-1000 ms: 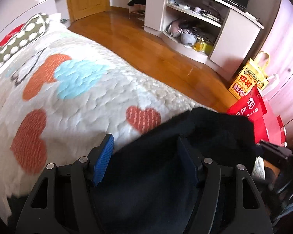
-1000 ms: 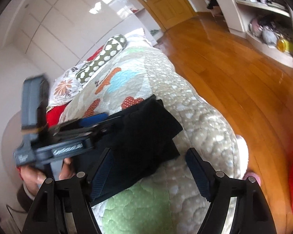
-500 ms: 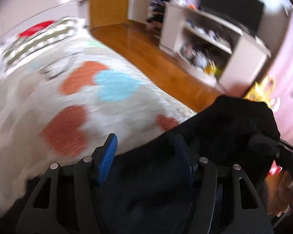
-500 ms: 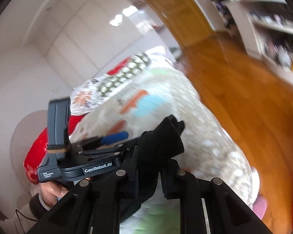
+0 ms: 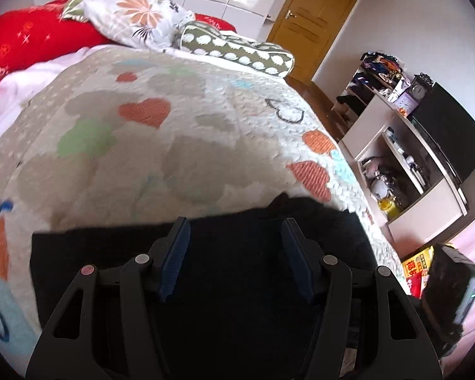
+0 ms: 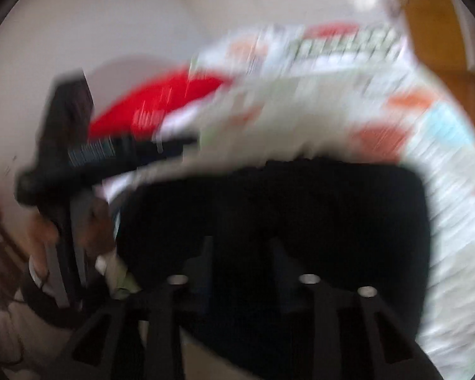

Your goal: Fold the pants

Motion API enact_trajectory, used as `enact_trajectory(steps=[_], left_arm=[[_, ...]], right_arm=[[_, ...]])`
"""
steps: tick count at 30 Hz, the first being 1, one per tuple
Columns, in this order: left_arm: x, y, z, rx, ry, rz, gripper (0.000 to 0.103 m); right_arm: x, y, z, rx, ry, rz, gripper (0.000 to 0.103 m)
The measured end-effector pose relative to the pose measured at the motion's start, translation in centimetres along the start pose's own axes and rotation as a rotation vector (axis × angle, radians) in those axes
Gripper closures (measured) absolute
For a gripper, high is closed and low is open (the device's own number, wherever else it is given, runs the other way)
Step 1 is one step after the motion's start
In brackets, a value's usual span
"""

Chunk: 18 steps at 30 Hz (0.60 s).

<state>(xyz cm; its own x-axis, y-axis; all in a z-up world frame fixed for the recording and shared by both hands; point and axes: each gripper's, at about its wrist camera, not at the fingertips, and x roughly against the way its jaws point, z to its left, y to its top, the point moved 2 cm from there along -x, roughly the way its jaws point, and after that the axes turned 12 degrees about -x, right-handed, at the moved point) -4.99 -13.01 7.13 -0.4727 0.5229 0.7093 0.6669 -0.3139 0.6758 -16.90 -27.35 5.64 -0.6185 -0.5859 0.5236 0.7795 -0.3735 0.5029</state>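
Note:
The black pants hang as a folded bundle over the heart-patterned quilt. My left gripper is shut on them, with dark fabric filling the gap between its blue pads and spreading out on both sides. The right wrist view is blurred. There the pants cover the tips of my right gripper. Its jaws are opening, with the fabric still between them. The left gripper shows at the left of that view, held by a hand.
Pillows lie at the head of the bed: a red one, a floral one and a spotted bolster. A shelf unit with a TV stands to the right past the wooden floor. A door is behind.
Both grippers swung with the pants from the bed's edge round toward the pillows. The right gripper went from wide open to shut on the pants, and its fingers now stand a little wider apart.

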Motion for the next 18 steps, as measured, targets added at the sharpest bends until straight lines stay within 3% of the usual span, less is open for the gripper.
enact_trajectory(steps=[2, 4, 7, 12, 16, 18], left_arm=[[0.2, -0.9, -0.6, -0.005, -0.02, 0.007, 0.043], [-0.1, -1.5, -1.4, -0.016, -0.04, 0.025, 0.042], [-1.6, -2.3, -3.2, -0.038, -0.067, 0.06, 0.042], [-5.7, -3.8, -7.3, -0.069, -0.113, 0.15, 0.042], [-6.1, -4.3, -10.4, -0.238, 0.045, 0.158, 0.046], [-5.7, -4.9, -10.4, -0.26, 0.07, 0.166, 0.046]], right_arm=[[2.9, -0.5, 0.0, 0.005, 0.036, -0.067, 0.064], [6.4, -0.7, -0.9, -0.009, 0.018, -0.16, 0.062], [9.5, -0.3, -3.8, -0.057, -0.192, -0.271, 0.06], [6.9, -1.2, -5.8, -0.098, -0.219, -0.219, 0.06], [4.0, -2.1, -4.9, 0.004, -0.367, -0.157, 0.06], [4.1, -2.5, -3.9, 0.055, -0.385, -0.15, 0.06]])
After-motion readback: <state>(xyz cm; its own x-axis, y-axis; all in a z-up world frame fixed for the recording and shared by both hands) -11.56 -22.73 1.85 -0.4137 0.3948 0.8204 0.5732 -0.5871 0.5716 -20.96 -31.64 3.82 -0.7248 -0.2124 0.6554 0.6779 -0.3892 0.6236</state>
